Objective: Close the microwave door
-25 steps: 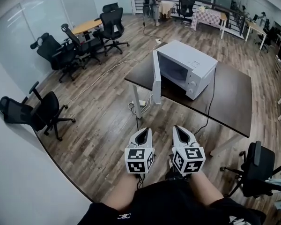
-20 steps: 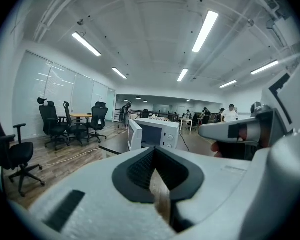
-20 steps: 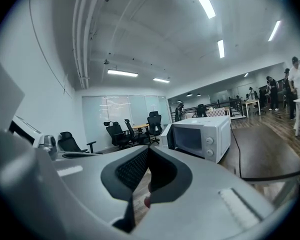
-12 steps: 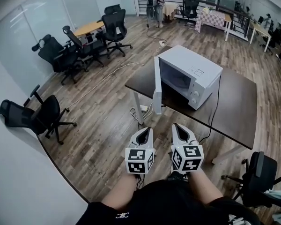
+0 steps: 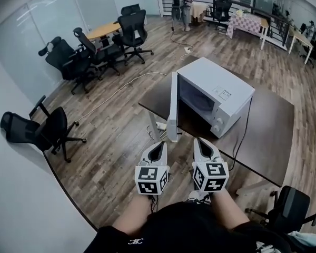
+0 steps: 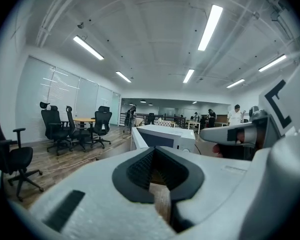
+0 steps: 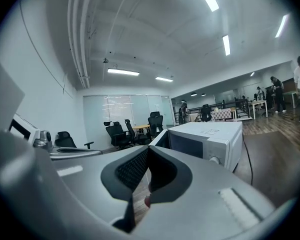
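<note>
A white microwave (image 5: 217, 95) stands on a dark table (image 5: 266, 141), and its door (image 5: 172, 107) hangs wide open toward me on the left side. Both grippers are held side by side in front of the person's body, short of the table's near corner and apart from the door. My left gripper (image 5: 159, 145) is shut and empty. My right gripper (image 5: 199, 142) is shut too, with nothing in it. The left gripper view shows the microwave (image 6: 166, 136) ahead past the closed jaws. In the right gripper view the microwave (image 7: 210, 136) sits ahead to the right.
Black office chairs (image 5: 47, 130) stand at the left, and more surround a round wooden table (image 5: 102, 31). A power strip and cables (image 5: 157, 125) lie on the wood floor by the table leg. Another chair (image 5: 287, 210) stands at lower right. People stand far back.
Both grippers and the person have come closer to the table; the microwave and its open door now sit nearer. The jaws stayed shut.
</note>
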